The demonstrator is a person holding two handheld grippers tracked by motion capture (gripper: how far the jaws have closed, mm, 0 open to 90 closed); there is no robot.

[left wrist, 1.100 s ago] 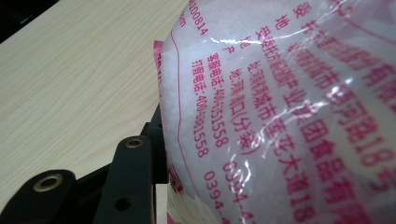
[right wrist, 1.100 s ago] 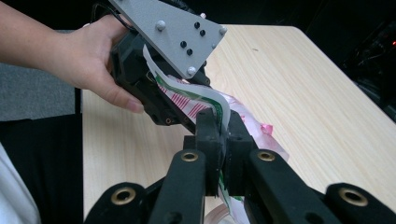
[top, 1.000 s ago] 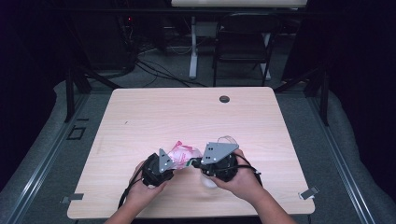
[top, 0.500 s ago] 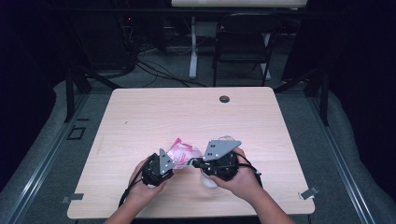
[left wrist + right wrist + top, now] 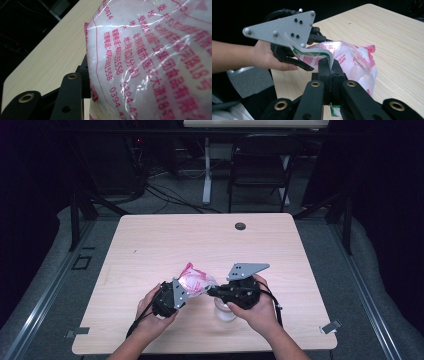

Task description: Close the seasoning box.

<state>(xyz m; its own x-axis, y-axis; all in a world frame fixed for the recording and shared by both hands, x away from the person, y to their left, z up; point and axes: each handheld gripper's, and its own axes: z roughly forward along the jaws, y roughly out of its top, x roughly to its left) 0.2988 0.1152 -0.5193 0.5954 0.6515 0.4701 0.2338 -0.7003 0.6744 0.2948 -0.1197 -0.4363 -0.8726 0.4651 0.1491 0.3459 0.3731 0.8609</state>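
A clear plastic bag (image 5: 196,280) with pink-red print, full of white grains, hangs just above the wooden table (image 5: 150,245) near its front. My left gripper (image 5: 191,288) is shut on the bag's body. In the left gripper view the printed bag (image 5: 155,62) presses against one black jaw and hides the other. My right gripper (image 5: 329,65) is shut on a white and green strip at the bag's top edge (image 5: 312,51). The high view shows this gripper (image 5: 211,291) just right of the bag. The left gripper (image 5: 308,50) faces it from across the bag (image 5: 354,62).
A small clear container (image 5: 225,313) stands on the table under my right hand. A black grommet (image 5: 240,226) sits near the table's far edge. Beyond the table are a dark chair (image 5: 260,170) and floor cables (image 5: 165,190).
The right gripper has shifted slightly right and up, still holding the bag's top strip. The left gripper and the bag have hardly moved.
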